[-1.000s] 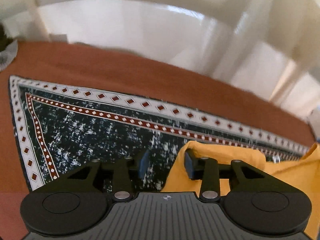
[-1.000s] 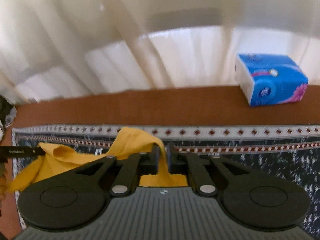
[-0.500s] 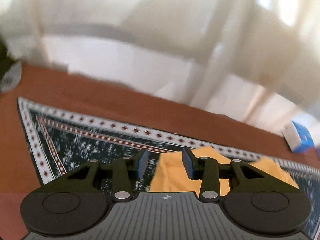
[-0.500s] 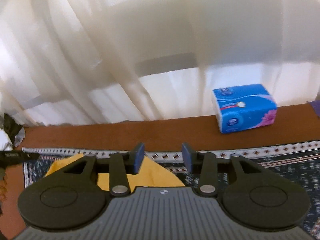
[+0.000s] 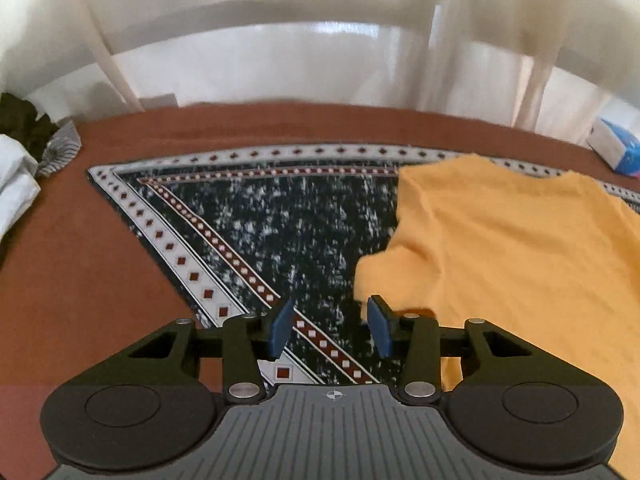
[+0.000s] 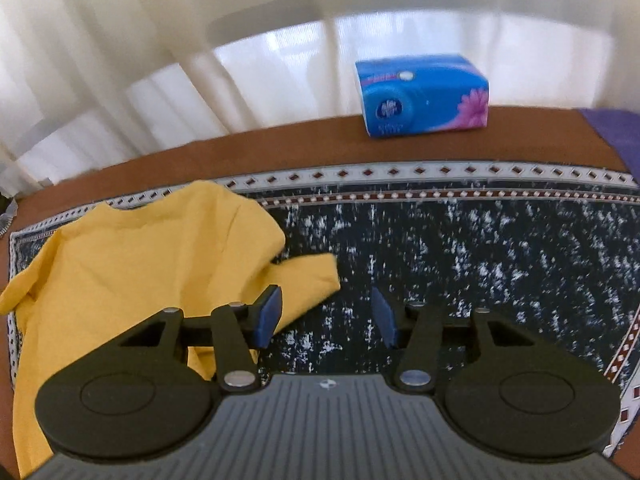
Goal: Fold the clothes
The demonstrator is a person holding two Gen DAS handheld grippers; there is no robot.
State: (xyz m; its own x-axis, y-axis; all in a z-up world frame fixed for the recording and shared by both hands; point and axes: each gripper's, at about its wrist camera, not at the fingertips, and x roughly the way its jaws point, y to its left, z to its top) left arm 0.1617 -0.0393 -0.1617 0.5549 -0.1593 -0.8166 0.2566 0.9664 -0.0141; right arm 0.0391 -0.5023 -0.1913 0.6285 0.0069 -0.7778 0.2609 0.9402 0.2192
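One yellow shirt (image 5: 520, 248) lies on the patterned cloth (image 5: 280, 232), at the right of the left view. Only that view shows the clothes pile (image 5: 20, 160) at its left edge. The right view shows one whole blue tissue box (image 6: 424, 96). Left gripper (image 5: 331, 330) and right gripper (image 6: 326, 316) are both spread, holding nothing.

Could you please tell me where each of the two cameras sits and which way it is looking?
Left wrist: on the left gripper, looking forward and down; open fingers frame the patterned cloth, yellow shirt to the right.
Right wrist: on the right gripper, looking down; open fingers, tissue pack beyond.
Shared: shirt, cloth, pack, curtain.
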